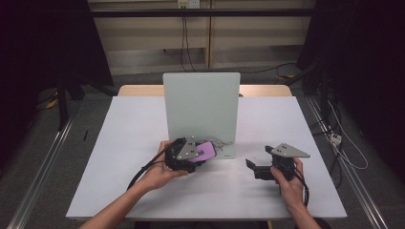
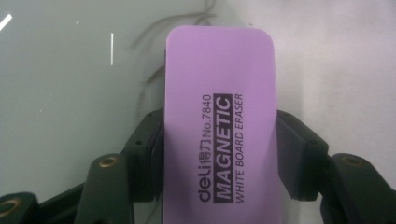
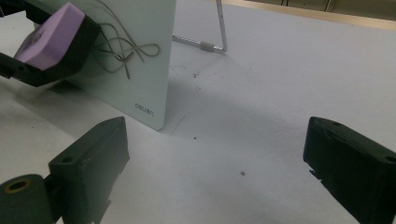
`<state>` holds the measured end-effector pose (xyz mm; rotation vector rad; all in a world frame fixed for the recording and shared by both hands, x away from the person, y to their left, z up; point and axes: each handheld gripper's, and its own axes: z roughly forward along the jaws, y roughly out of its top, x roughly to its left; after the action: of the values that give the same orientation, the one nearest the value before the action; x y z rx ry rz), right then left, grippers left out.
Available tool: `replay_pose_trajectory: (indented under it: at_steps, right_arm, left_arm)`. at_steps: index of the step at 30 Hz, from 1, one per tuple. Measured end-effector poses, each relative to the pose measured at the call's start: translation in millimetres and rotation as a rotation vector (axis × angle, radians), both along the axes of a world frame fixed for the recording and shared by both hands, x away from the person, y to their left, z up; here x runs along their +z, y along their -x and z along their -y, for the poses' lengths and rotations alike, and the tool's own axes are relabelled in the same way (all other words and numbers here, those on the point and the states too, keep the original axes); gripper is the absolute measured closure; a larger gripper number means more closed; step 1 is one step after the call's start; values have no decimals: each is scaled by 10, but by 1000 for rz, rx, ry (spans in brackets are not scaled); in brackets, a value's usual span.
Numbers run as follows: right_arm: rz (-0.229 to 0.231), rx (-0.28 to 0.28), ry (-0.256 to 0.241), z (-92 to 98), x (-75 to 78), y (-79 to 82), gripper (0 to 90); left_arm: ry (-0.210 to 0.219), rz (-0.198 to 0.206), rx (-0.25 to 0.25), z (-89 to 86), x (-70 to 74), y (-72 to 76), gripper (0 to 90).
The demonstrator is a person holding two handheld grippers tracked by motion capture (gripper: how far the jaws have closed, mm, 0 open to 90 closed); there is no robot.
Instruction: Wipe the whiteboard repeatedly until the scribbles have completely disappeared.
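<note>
- The left gripper (image 1: 204, 153) pinches a purple rectangular foam whiteboard eraser (image 2: 219, 121) by its long sides, label outward, its felt face turned to the board for wiping.
- The eraser sits at the lower right corner of the pale green glass whiteboard (image 1: 200, 107), which stands on a wire prop (image 3: 219, 32) mid-table; whether felt touches glass is hard to judge.
- Looping grey marker scribbles (image 3: 122, 50) lie just beside the eraser, apparently its target.
- The right gripper (image 1: 260, 168) rests near the front right of the white table (image 1: 124, 157), jaws spread and empty, clear of the work.
</note>
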<state>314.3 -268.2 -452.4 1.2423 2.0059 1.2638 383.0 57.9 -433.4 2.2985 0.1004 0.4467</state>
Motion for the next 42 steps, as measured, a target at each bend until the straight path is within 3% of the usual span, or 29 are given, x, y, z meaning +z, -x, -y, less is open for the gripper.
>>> replay_pose_trajectory:
  at_steps: [4, 12, 15, 18, 25, 32, 35, 42]
  right_arm:
    - [2, 0, -6, 7, 3, 3, 68]
    - [2, -3, -8, 17, 3, 6, 68]
    - [1, -1, -10, 14, 2, 6, 68]
    - [-1, 1, -6, 12, 0, 5, 68]
    - [2, 6, -4, -10, -1, -1, 69]
    - [-1, 2, -9, -5, 3, 4, 68]
    - [1, 3, -11, 4, 2, 3, 68]
    - [1, -3, -11, 9, 1, -1, 69]
  left_arm:
    - [18, 8, 5, -32, 45, -20, 412]
    - [66, 70, 62, -315, 320, -113, 412]
    - [53, 97, 70, -409, 338, -109, 412]
    - [46, 98, 69, -453, 274, -84, 412]
    - [-18, 82, 24, -339, 76, -2, 412]
    - [-38, 40, -25, -139, -60, 31, 412]
    - [-42, 45, -26, -114, -39, 27, 412]
    - [24, 66, 14, -78, 196, -61, 412]
